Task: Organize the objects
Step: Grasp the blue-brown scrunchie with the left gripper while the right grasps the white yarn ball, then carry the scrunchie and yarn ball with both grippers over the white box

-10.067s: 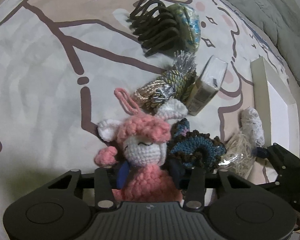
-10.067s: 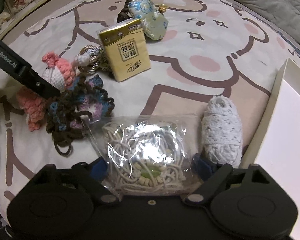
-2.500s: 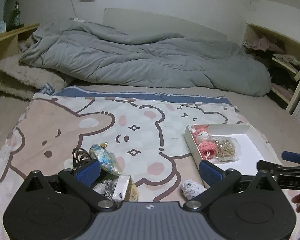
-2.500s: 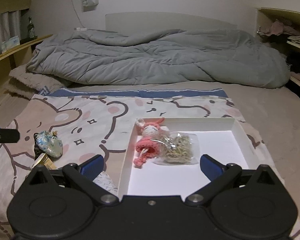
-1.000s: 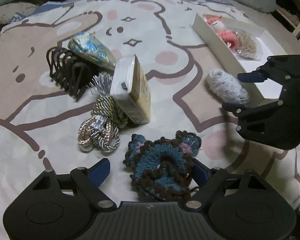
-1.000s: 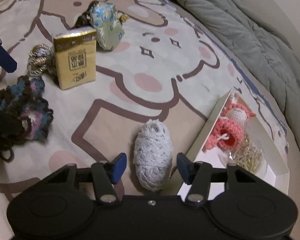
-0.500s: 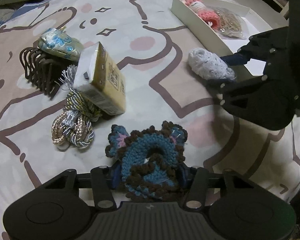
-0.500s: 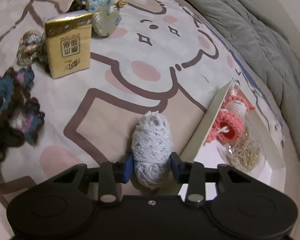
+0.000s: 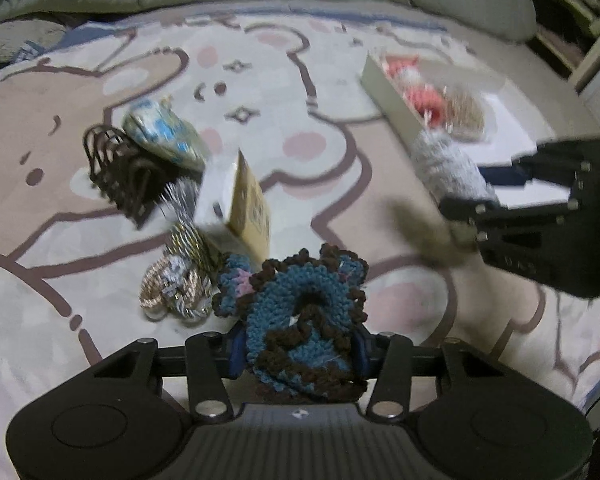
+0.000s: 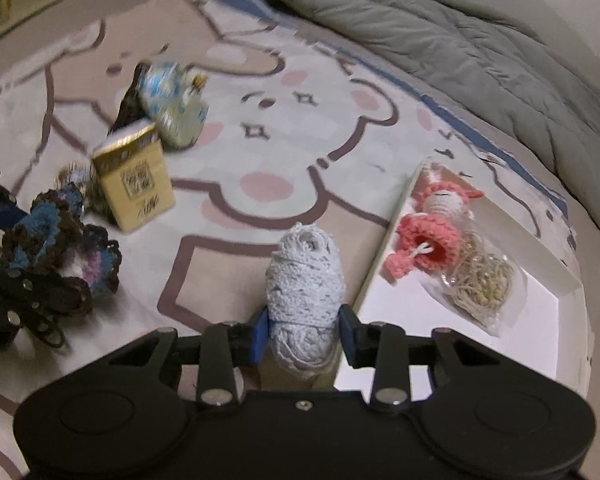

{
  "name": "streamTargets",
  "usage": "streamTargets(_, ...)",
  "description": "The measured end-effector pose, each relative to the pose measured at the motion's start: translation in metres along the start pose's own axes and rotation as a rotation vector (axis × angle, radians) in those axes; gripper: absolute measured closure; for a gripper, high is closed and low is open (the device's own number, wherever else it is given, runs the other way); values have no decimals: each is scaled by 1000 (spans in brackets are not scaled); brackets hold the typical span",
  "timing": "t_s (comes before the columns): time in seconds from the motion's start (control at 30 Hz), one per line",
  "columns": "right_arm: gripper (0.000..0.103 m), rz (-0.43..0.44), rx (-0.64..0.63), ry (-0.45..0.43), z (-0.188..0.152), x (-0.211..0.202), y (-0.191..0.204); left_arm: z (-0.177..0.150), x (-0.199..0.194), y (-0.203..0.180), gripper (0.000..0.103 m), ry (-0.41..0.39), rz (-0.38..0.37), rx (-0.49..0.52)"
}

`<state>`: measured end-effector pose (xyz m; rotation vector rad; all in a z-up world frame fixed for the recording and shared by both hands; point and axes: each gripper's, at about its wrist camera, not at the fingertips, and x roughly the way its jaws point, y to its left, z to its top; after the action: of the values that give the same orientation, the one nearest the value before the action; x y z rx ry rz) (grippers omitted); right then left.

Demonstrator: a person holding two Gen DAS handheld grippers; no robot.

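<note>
Left gripper (image 9: pixel 298 354) is closing, pads pressing the blue-brown crochet piece (image 9: pixel 300 316) lifted over the mat (image 9: pixel 40 280). Right gripper (image 10: pixel 305 334) is clenching the white yarn ball (image 10: pixel 306 280) just left of the white box (image 10: pixel 380 264), probably clear of the mat; blur obscures this. Doll (image 10: pixel 432 224) and bag (image 10: pixel 480 284) are lying in the box's far end

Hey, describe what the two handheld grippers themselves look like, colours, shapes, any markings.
Both are matte black. The left gripper has a wide ribbed body with two round discs, silver-bolted linkage bars and blue fingertip pads. The right gripper matches it, with a smoother body, a small central screw and blue pads. No cables, sleeves or readable markings show.
</note>
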<state>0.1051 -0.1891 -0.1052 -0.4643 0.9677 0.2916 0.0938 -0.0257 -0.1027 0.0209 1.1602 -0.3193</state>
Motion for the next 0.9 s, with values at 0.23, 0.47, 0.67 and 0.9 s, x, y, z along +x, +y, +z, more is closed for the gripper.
streamTargets(0.23, 65, -5, 113, -67, -3, -25, -20, 9, -25, -2, 54, -94, -2, -53)
streamTargets(0.47, 65, 9, 221, -144, -10, -55, -37, 17, -51, -12, 54, -200, -6, -81)
streamTargets(0.67, 65, 34, 296, -215, -19, -78, -48, 23, -66, -19, 54, -269, -4, -104)
streamTargets(0.9, 65, 32, 346, -292, -28, -101, -59, 29, -85, -22, 54, -350, 7, -115)
